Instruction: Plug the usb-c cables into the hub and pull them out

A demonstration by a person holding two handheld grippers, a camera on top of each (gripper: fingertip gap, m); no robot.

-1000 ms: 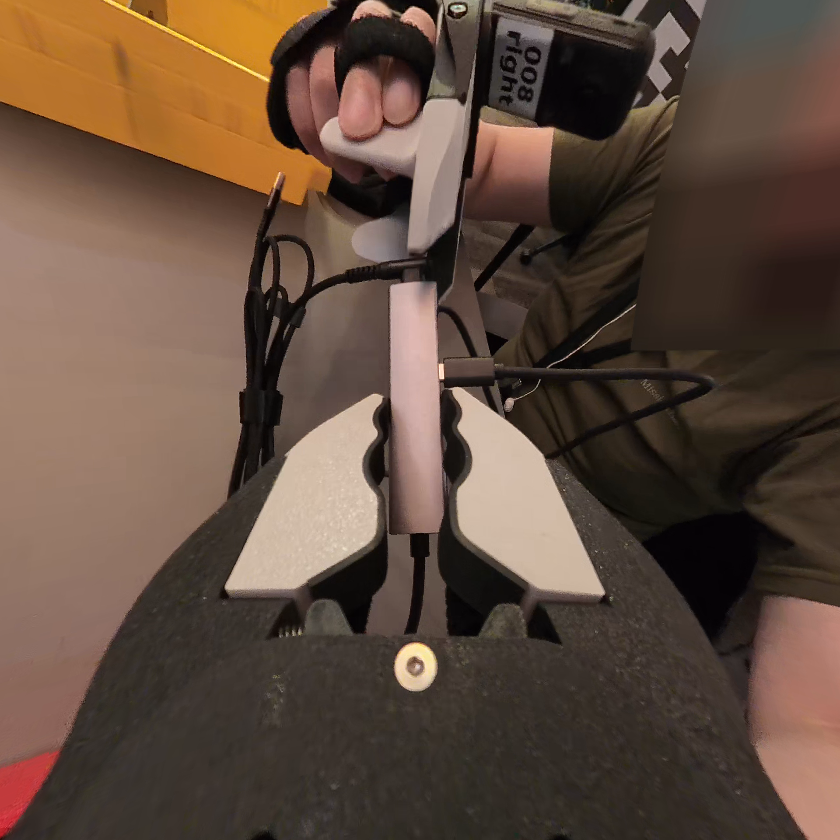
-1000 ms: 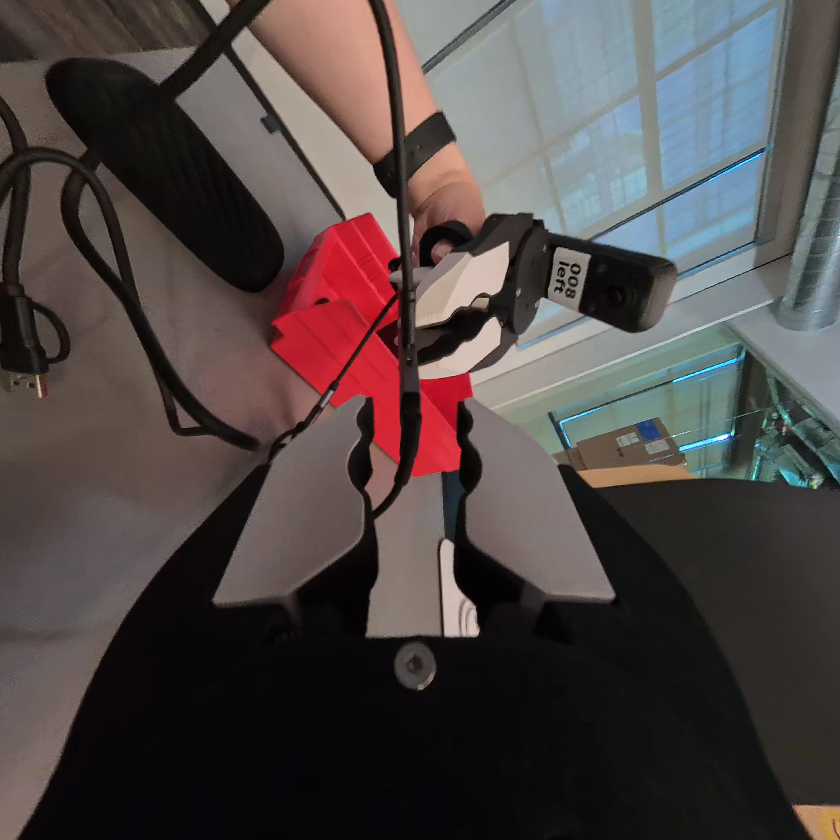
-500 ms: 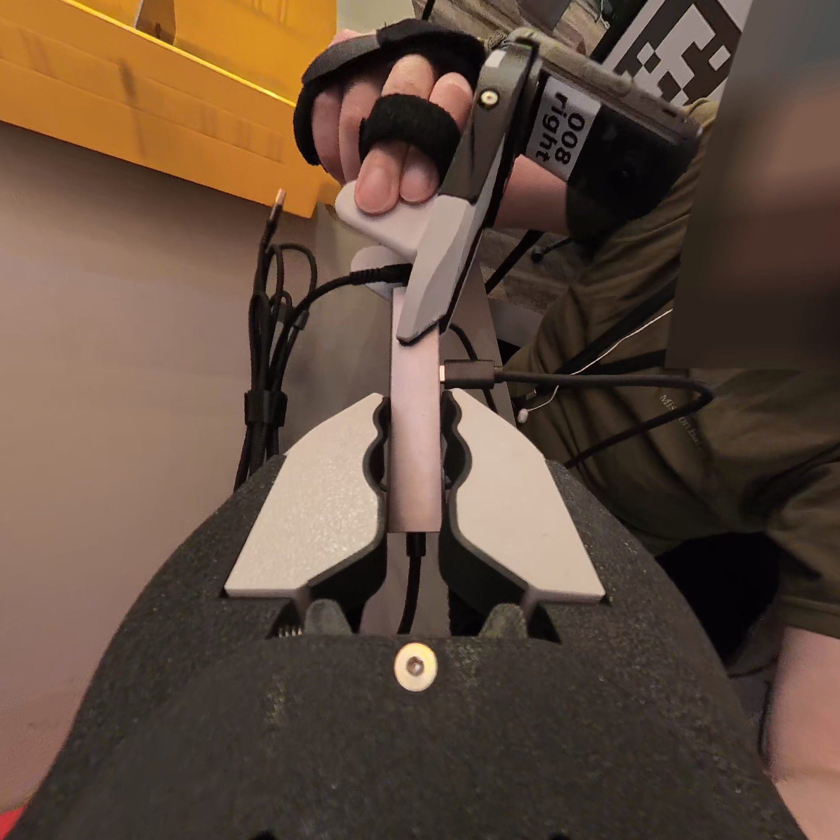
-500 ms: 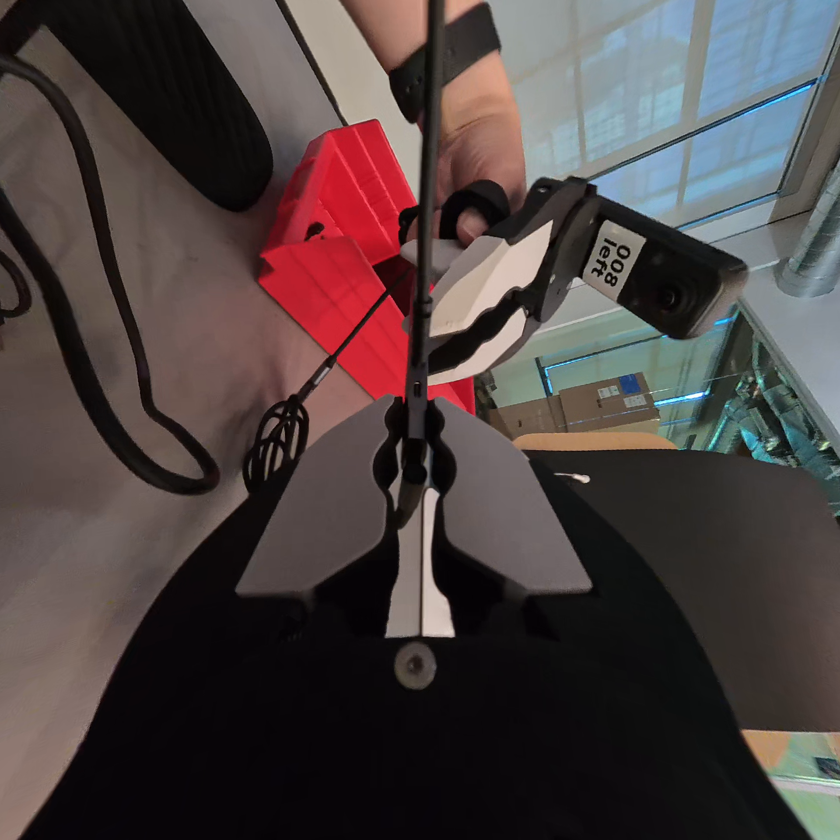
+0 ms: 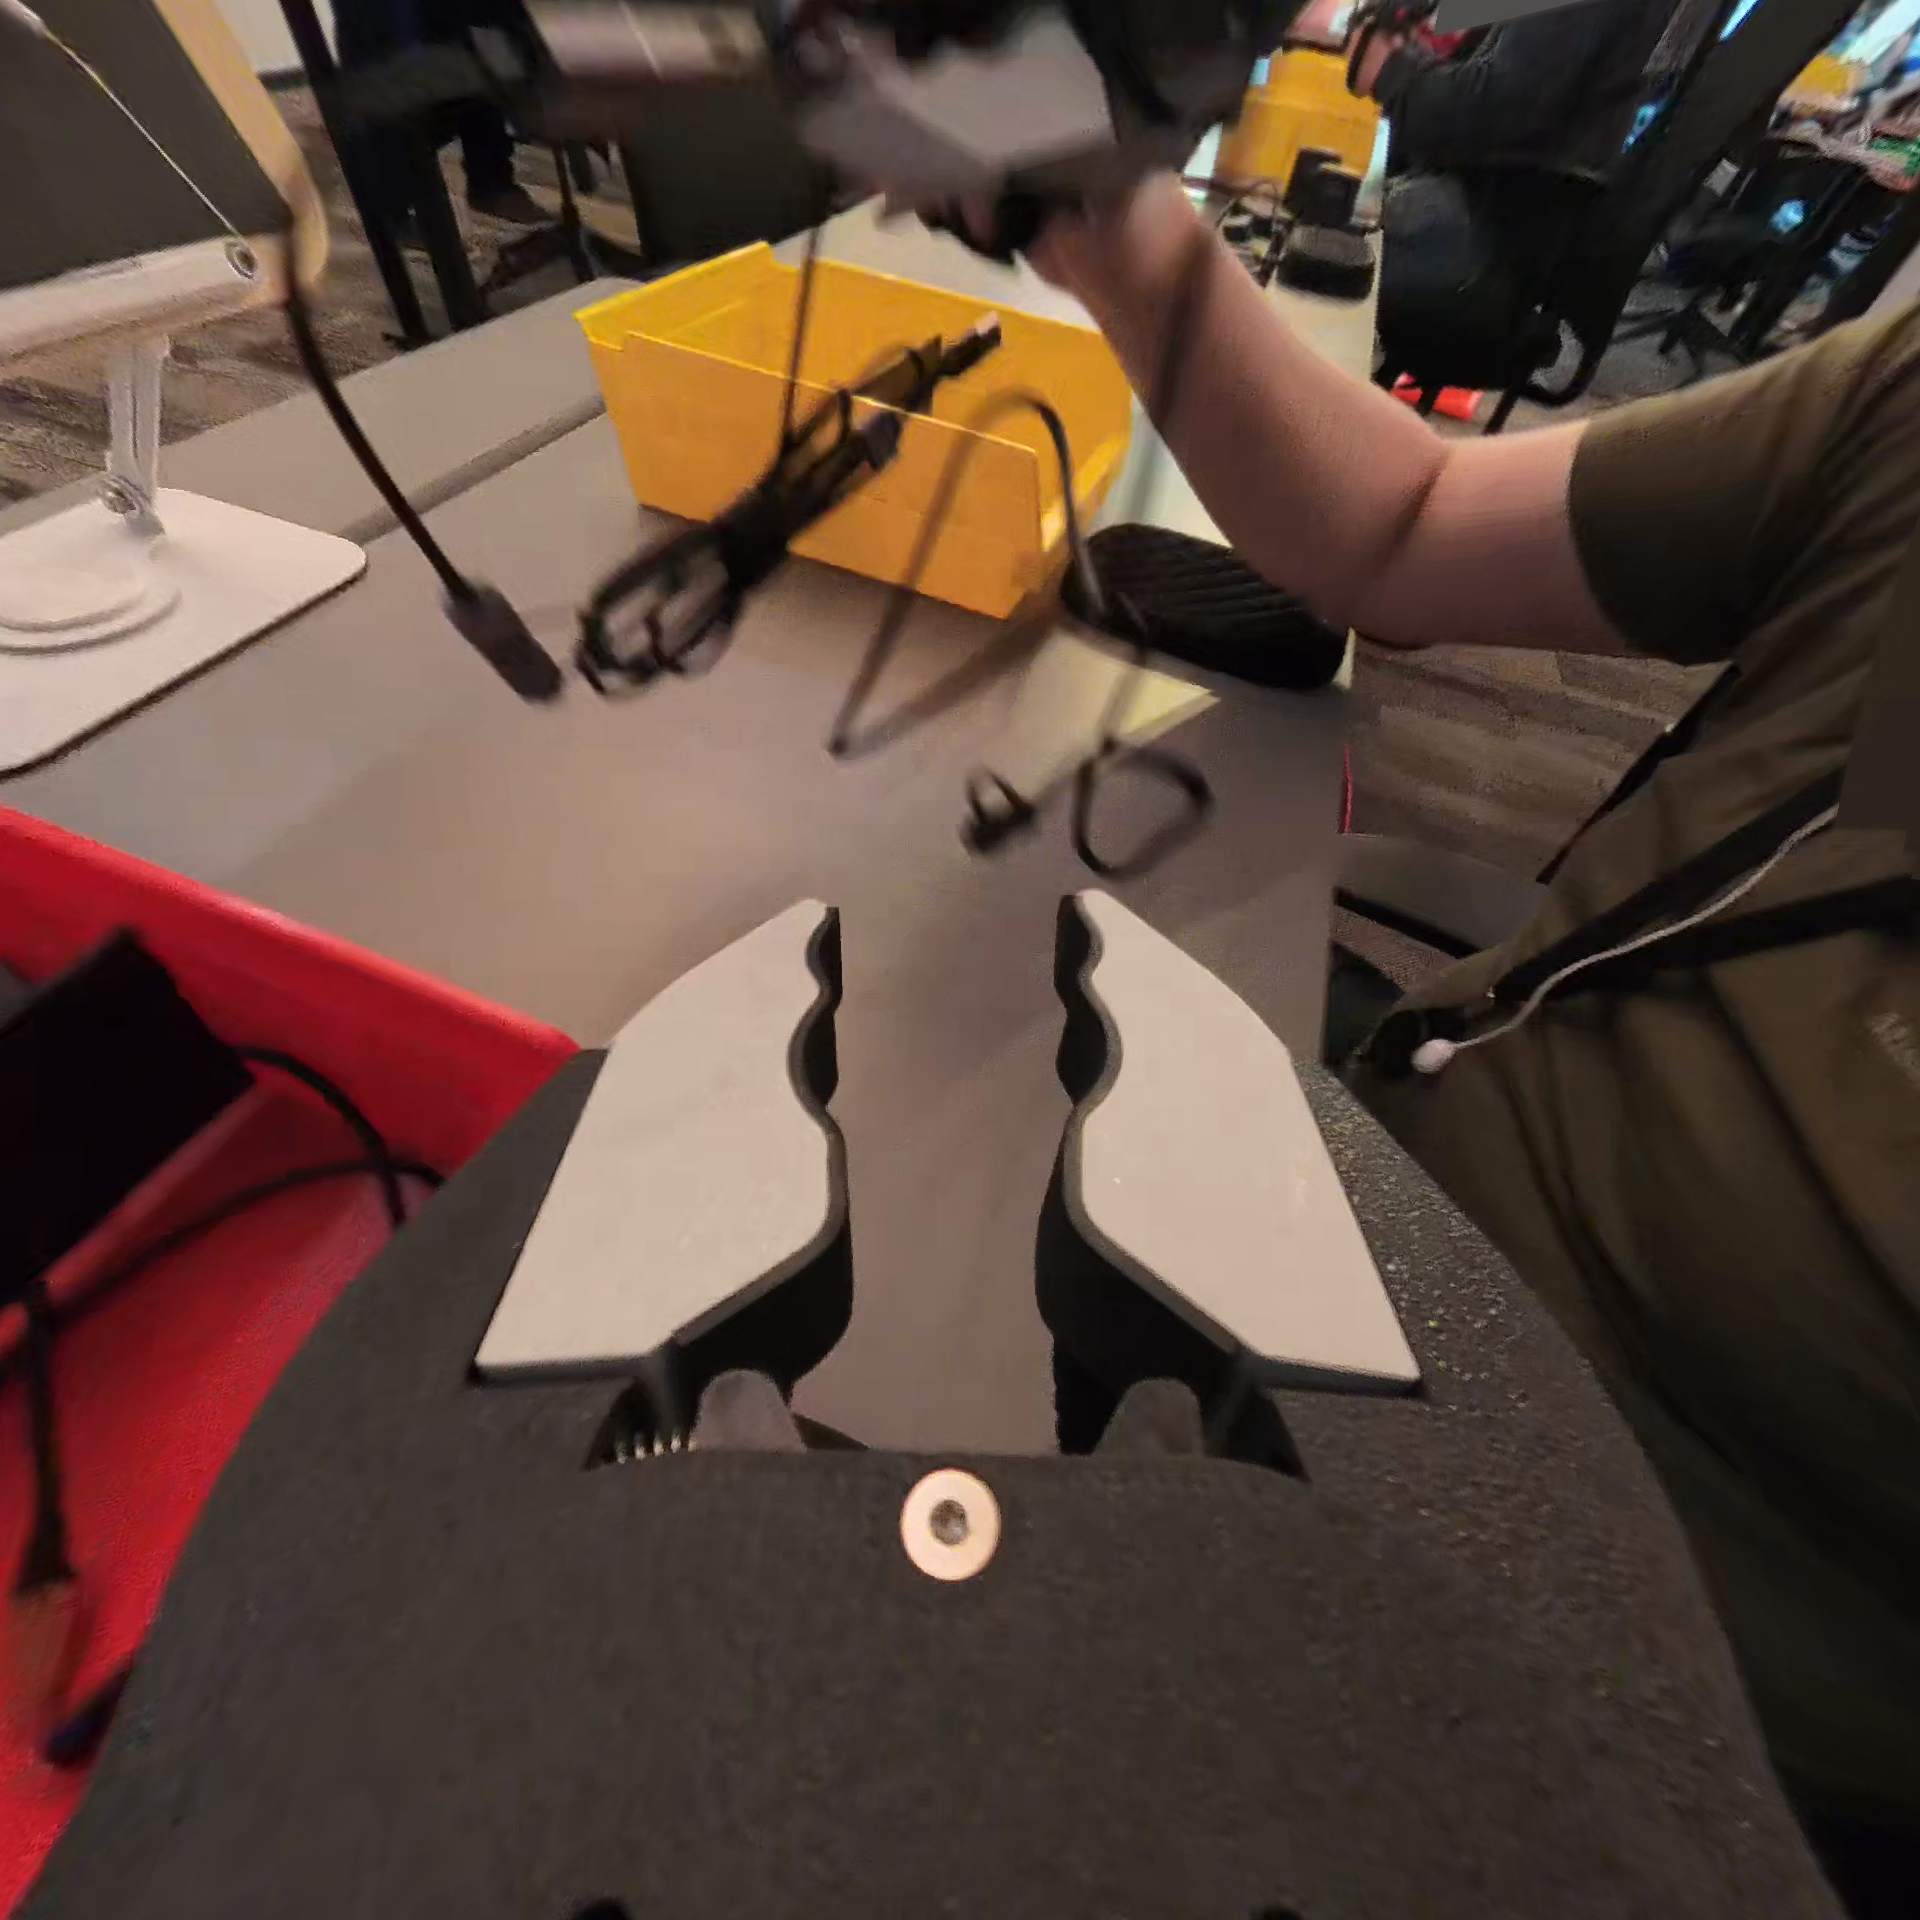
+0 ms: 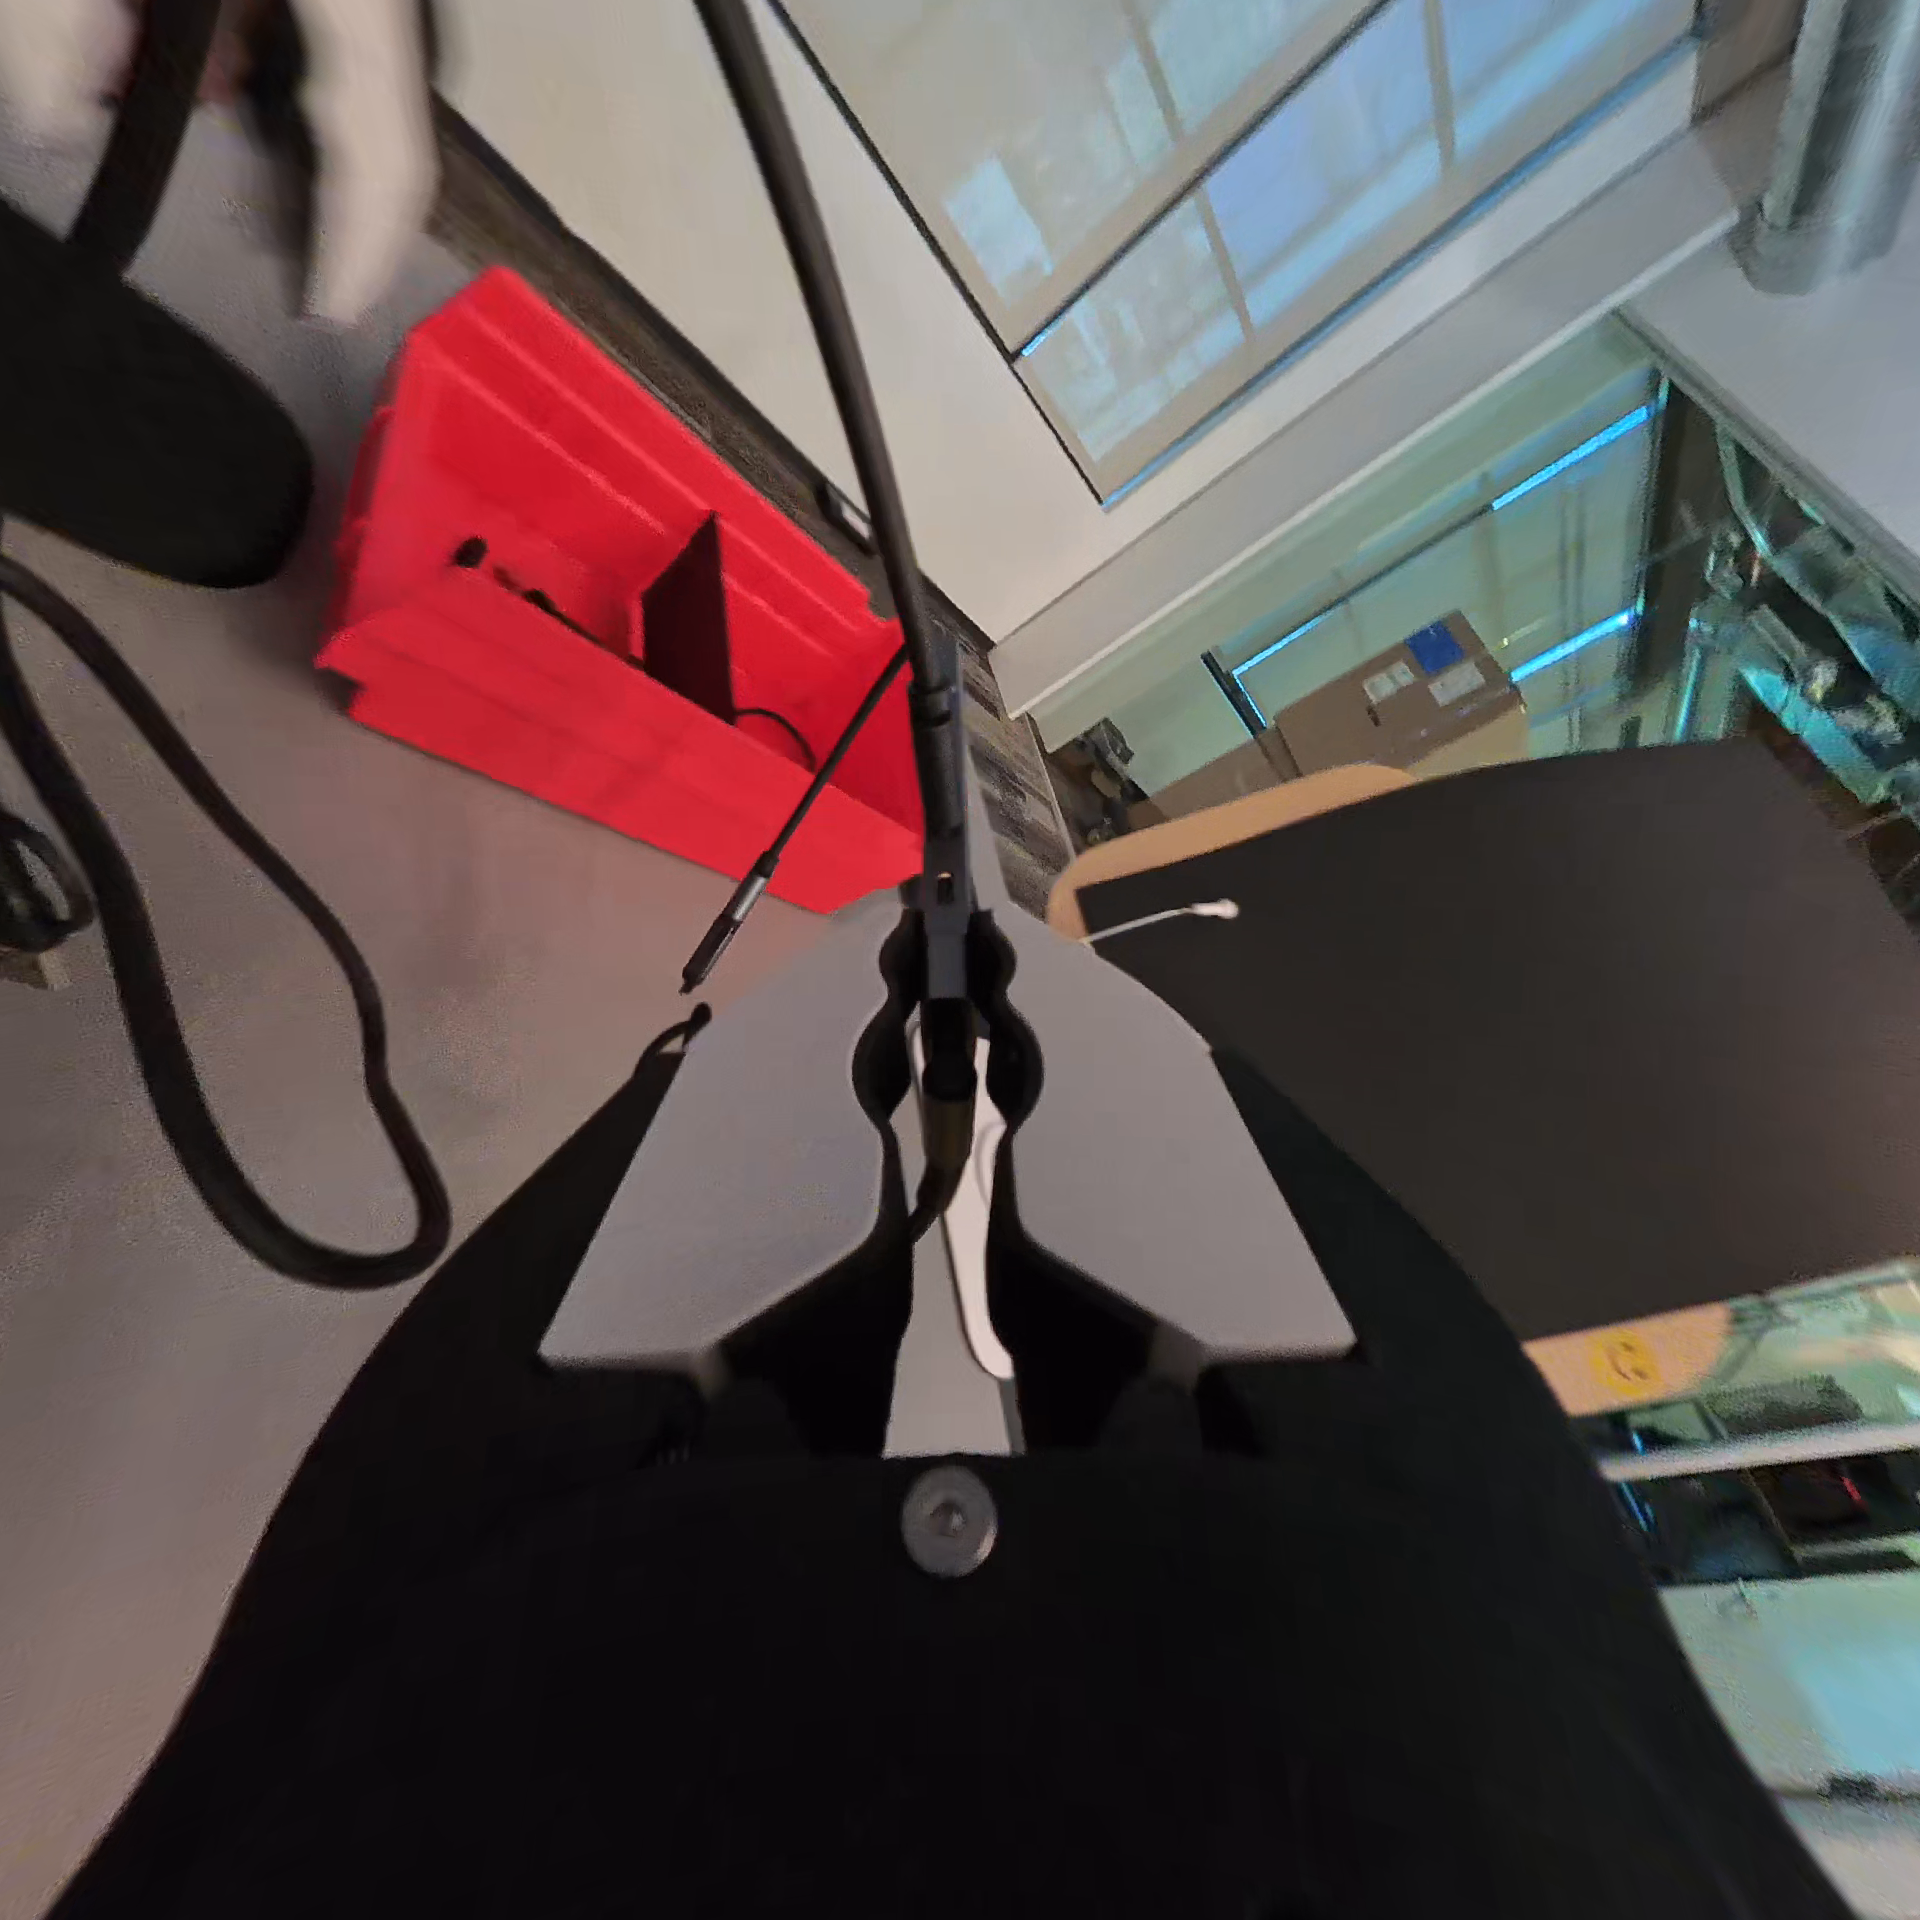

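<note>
- Grey jaws of the left hand-held gripper (image 5: 943, 1023) now stand apart with bare table (image 5: 520, 831) between them; a second ago they clamped the hub. Left view: a yellow bin (image 5: 935, 540) and blurred black usb-c cables (image 5: 727, 540) lie beyond, a red bin (image 5: 260, 997) at left.
- Right view: the right hand-held gripper (image 6: 943, 997), open earlier, is now closed on the grey hub (image 6: 948, 883), edge-on, a cable (image 6: 831, 364) rising from it. A loose plug (image 6: 727, 930) hangs beside it.
- No legible writing in either view.

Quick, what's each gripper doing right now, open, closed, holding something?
Left gripper: open, nothing between its fingers.
Right gripper: closed on the grey hub, seen edge-on with a black cable attached.
</note>
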